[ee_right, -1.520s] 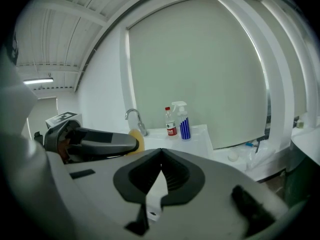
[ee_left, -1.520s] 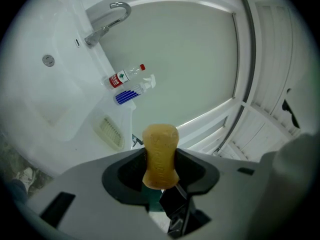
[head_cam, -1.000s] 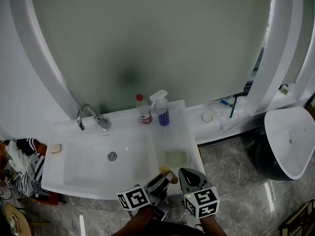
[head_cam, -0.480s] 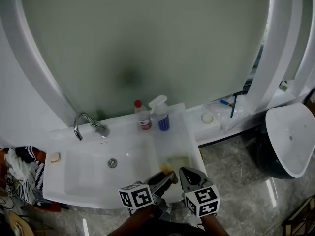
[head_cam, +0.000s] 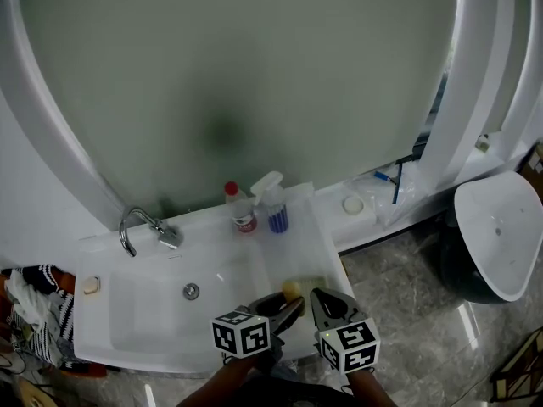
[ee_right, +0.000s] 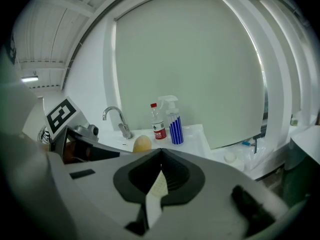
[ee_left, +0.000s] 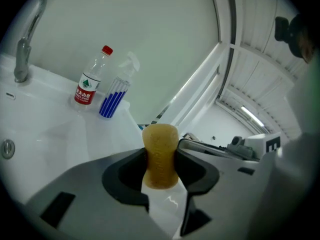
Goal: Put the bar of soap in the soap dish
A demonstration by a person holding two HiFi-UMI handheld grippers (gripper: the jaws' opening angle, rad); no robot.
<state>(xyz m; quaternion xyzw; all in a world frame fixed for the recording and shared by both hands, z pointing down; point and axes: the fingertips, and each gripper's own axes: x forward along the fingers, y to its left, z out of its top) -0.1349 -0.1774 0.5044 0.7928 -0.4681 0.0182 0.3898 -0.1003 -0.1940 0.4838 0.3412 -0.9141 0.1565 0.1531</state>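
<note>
A yellow bar of soap [head_cam: 291, 290] stands on end between the jaws of my left gripper [head_cam: 293, 300], which is shut on it. The soap [ee_left: 160, 156] fills the gap of the left gripper [ee_left: 160, 168] in its own view. A pale translucent soap dish [head_cam: 310, 283] lies on the white counter right of the basin, just beyond the soap and partly hidden by it. My right gripper [head_cam: 327, 302] hovers beside the left one, its jaws shut with nothing between them. From the right gripper [ee_right: 160, 153] view the soap [ee_right: 142, 144] shows to the left.
A white sink [head_cam: 136, 308] with a drain [head_cam: 192, 291] and chrome faucet [head_cam: 140, 227] lies to the left. A red-capped water bottle [head_cam: 240, 209] and a blue spray bottle [head_cam: 273, 200] stand at the counter's back. Clothes [head_cam: 25, 303] hang at far left; a loose white basin [head_cam: 496, 236] sits at right.
Both grippers have crept forward a little, carrying the soap from the sink's front edge to just in front of the soap dish. The camera has tilted slightly.
</note>
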